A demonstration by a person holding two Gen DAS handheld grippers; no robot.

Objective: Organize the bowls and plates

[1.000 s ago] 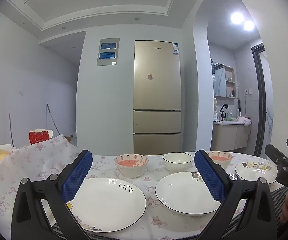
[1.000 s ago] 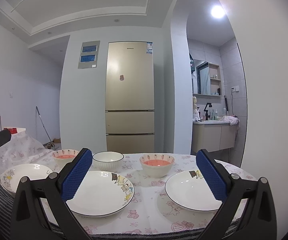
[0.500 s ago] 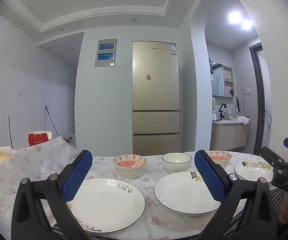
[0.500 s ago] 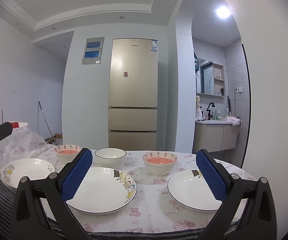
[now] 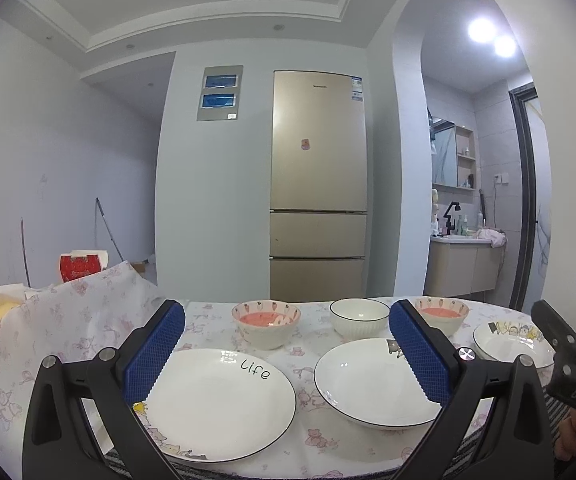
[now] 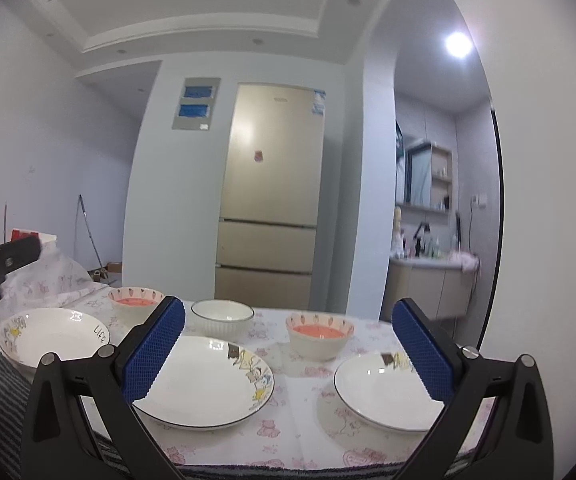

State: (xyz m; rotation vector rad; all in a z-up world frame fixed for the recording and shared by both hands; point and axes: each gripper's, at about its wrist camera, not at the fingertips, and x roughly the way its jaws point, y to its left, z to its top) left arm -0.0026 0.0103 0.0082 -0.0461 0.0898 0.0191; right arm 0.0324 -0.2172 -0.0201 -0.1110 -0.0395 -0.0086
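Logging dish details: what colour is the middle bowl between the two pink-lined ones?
White, ribbed outside, thin dark rim: the middle bowl, clearest in the right wrist view.

Plates (image 5: 216, 404) and bowls (image 5: 266, 324): glossy glazed ceramic. Worktop cloth (image 6: 288, 436): matt printed fabric. Tool pads (image 5: 156, 348): blue, rough-textured; arms matt black plastic. Fridge (image 5: 317, 184): smooth satin.

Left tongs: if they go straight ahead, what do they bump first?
Probably the white round plate lettered "Life" below the open left tongs, or the carrot-patterned bowl with pink inside behind it; depth is unclear.
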